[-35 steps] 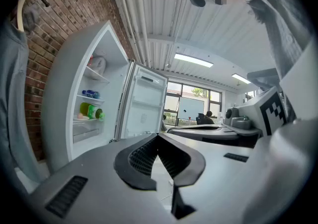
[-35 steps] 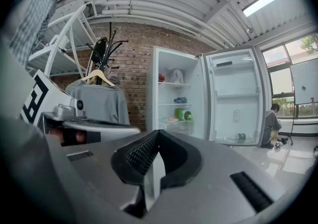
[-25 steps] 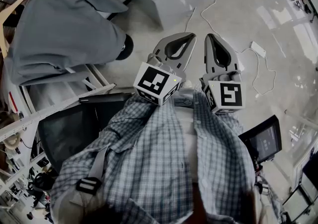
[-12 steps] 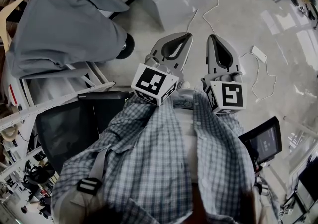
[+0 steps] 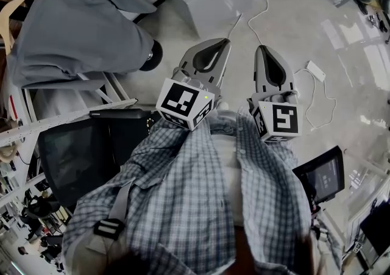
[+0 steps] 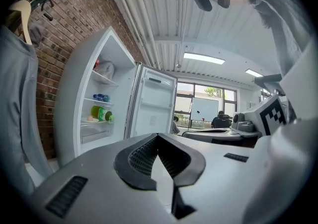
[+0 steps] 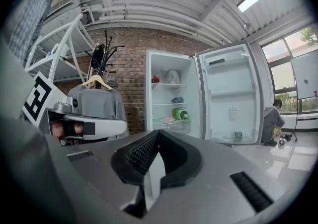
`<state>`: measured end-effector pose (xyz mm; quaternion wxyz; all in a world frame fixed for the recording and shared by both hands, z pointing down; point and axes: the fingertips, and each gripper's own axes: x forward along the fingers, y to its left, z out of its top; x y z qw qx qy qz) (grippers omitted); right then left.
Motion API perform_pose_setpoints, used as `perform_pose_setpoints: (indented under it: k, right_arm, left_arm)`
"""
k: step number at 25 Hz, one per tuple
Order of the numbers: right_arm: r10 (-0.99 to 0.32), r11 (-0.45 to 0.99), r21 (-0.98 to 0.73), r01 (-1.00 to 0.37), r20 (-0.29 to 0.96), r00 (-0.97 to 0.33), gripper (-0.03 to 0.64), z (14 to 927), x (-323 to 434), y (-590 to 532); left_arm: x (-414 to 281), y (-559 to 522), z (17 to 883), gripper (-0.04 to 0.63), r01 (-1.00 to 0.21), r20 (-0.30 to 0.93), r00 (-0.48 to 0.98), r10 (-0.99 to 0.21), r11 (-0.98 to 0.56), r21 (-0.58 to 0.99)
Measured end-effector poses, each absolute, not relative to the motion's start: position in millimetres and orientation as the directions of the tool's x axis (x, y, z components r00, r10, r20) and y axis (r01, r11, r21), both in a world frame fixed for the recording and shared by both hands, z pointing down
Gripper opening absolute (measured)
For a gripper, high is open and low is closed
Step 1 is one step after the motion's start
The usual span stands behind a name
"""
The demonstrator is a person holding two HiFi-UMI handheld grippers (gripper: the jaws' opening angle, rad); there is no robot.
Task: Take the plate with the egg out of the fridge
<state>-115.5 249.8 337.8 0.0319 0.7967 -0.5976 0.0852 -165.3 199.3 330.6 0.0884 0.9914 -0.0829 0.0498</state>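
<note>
My head camera looks steeply down on left tongs (image 5: 226,41) and right tongs (image 5: 261,49) — both their cameras face the distant fridge (image 7: 171,96).

In the head view, my left tongs (image 5: 226,42) and right tongs (image 5: 261,49) sit side by side at centre, over the floor (image 5: 292,17). A coat (image 5: 73,24) fills the upper left, a monitor (image 5: 79,152) lies lower left, and a cable (image 5: 317,85) runs right of the tongs. In the right gripper view, the fridge (image 7: 171,94) stands at centre with its door (image 7: 231,99) to the right and the coat to its left. Inside, a plate (image 7: 165,118) rests on a shelf, left of a bottle (image 7: 180,113).
</note>
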Motion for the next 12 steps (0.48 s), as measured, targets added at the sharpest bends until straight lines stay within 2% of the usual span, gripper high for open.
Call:
perform_pose_setpoints:
  k: [12]
  right_arm:
    - [-0.928, -0.299, -0.059, -0.953, 0.252, 0.275, 0.006, 362.6, -92.3, 217.4]
  left_arm:
    - [-146.3, 160.5, 348.0, 0.006, -0.179, 0.148, 0.978, -0.15, -0.962, 0.207]
